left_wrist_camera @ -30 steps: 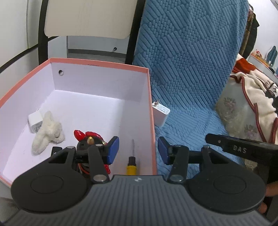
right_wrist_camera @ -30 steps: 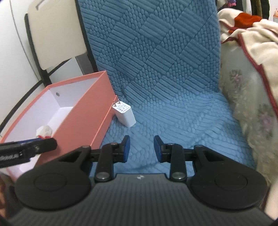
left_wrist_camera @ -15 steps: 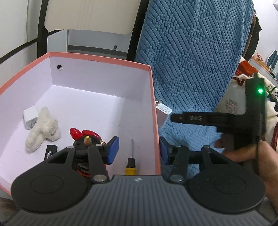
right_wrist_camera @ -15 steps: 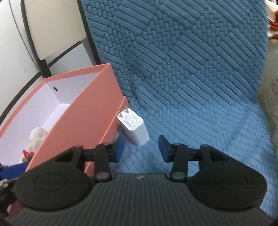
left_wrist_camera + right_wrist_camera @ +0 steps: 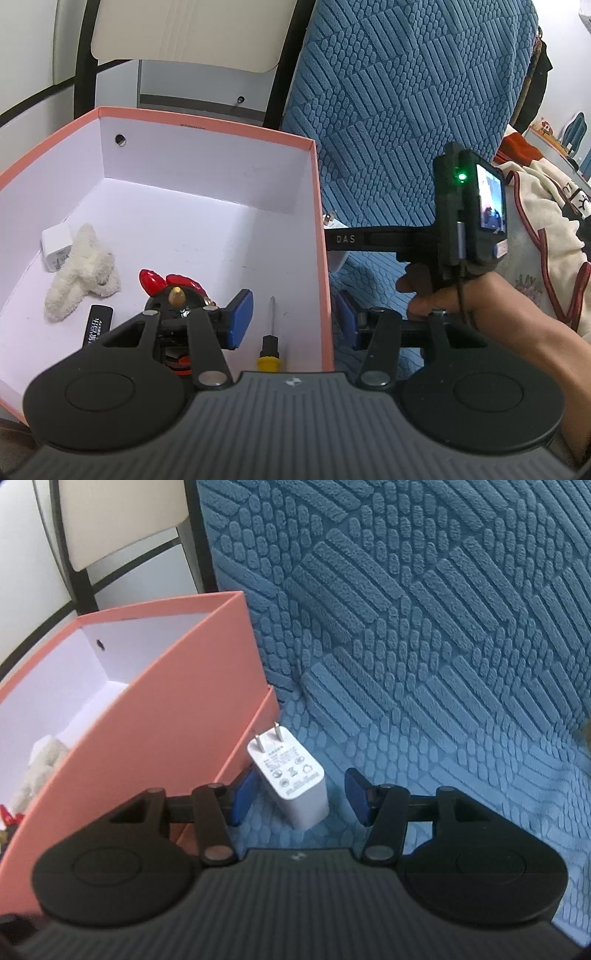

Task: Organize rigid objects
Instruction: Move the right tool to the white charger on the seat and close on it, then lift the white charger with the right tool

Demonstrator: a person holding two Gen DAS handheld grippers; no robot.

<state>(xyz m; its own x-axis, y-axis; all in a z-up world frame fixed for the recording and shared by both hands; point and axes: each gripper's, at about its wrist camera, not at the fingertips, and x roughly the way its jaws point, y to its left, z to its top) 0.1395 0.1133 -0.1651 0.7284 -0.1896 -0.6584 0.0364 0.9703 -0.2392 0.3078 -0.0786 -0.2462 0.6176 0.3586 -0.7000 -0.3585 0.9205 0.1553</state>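
A white plug charger lies on the blue cover beside the pink box, prongs pointing away. My right gripper is open, with the charger between its blue pads, apart from both. In the left wrist view the charger is mostly hidden by the right gripper's body. My left gripper is open and empty, straddling the box's right wall. Inside the box lie a yellow-handled screwdriver, a red-and-black toy, a white plush, a small white charger and a black stick.
The blue textured cover drapes the seat and backrest. A chair with a cream back stands behind the box. A cream and red blanket lies at the right.
My right gripper has moved forward and down to the white charger, which now sits between its open pads. The left gripper has barely shifted.
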